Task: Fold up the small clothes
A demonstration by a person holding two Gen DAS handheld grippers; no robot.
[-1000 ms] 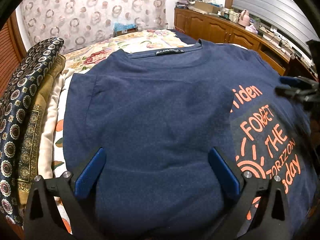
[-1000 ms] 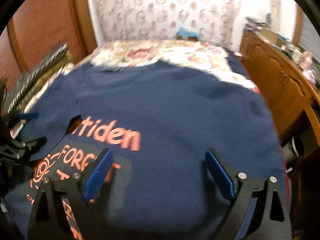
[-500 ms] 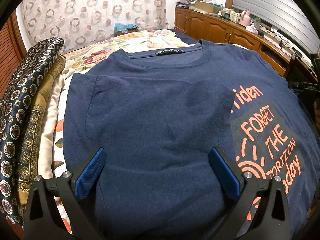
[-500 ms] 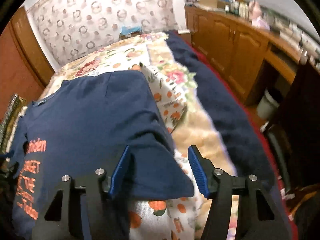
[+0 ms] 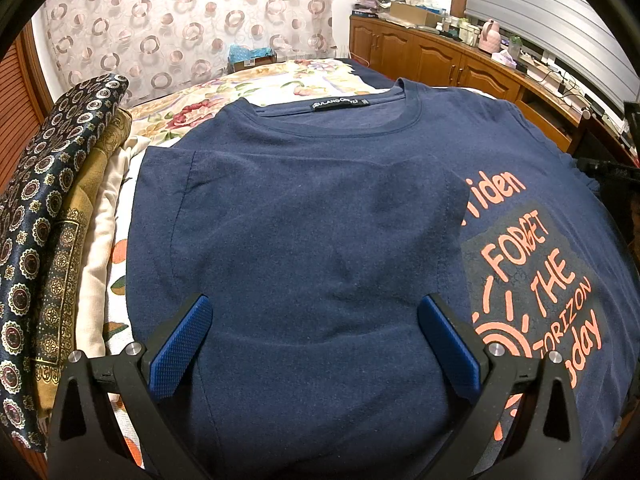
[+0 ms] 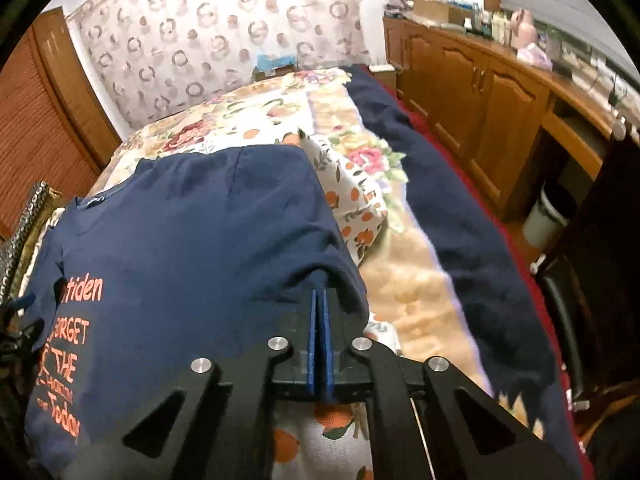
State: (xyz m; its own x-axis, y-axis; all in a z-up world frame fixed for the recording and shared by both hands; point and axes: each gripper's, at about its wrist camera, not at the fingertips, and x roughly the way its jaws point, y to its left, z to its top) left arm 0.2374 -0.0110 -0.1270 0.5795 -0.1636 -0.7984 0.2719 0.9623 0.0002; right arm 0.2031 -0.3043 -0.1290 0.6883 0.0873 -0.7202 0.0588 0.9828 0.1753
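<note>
Right gripper (image 6: 319, 300): blue pads pinched on sleeve edge of navy cotton T-shirt (image 6: 192, 232) with orange lettering. Left gripper (image 5: 312, 332): spread wide, empty, above the shirt's folded side. Shirt lies on floral bedspread (image 6: 280, 116).

a curtain (image 5: 192, 28) printed with pinkish rings hangs across the far wall, and a bed under a floral bedspread (image 6: 280, 120) with a dark navy blanket (image 6: 448, 208) along one side fills the middle of the room. wooden cabinets (image 6: 480, 96) with a cluttered top run along the right side below a slatted blind (image 5: 552, 20), with a small bin (image 6: 548, 216) on the floor beside them. a brown louvred panel (image 6: 36, 128) stands at the left, next to a stack of patterned folded fabrics (image 5: 48, 216).
</note>
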